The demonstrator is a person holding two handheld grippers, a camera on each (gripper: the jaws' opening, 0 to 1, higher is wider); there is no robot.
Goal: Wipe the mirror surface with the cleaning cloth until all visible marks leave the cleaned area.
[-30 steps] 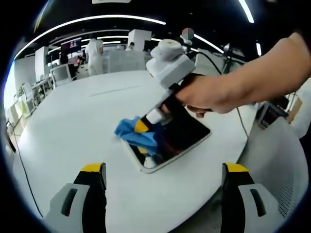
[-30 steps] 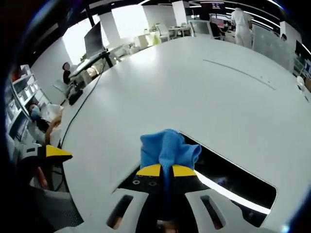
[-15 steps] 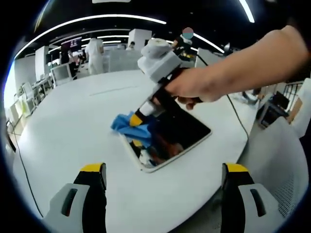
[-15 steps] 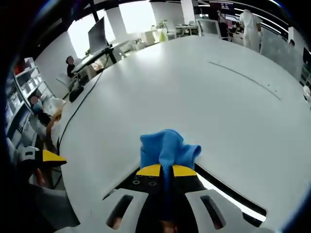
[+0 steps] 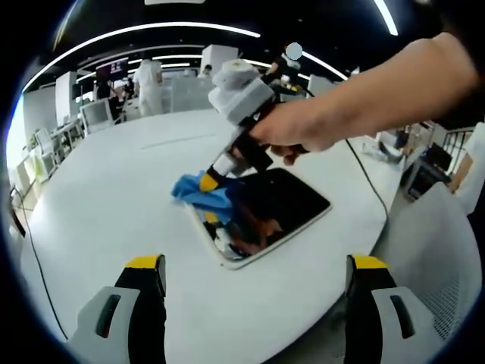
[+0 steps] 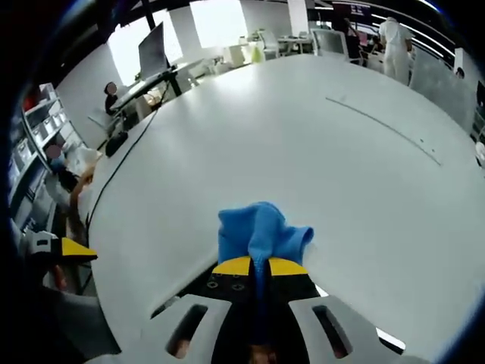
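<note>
Two left gripper (image 5: 254,277) fingers stand wide apart, empty, above the white bench (image 5: 98,205); the mirror (image 5: 265,212) lies near its edge, partly hidden by the blue cloth (image 5: 201,193). Right gripper view: right gripper (image 6: 260,267) fingers pinch the cloth (image 6: 258,231), covering most of the mirror.

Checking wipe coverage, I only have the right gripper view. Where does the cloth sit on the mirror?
Observer: In the left gripper view the blue cloth sits at the mirror's far-left corner, partly overhanging onto the white table.
Operator: Which way is the right hand-held gripper angled?
Observer: The right hand-held gripper slants down from the person's hand, tips pressing the cloth at that corner.
Operator: Left hand-held gripper doing anything?
Observer: The left hand-held gripper is open and holds nothing, short of the mirror's near edge.
</note>
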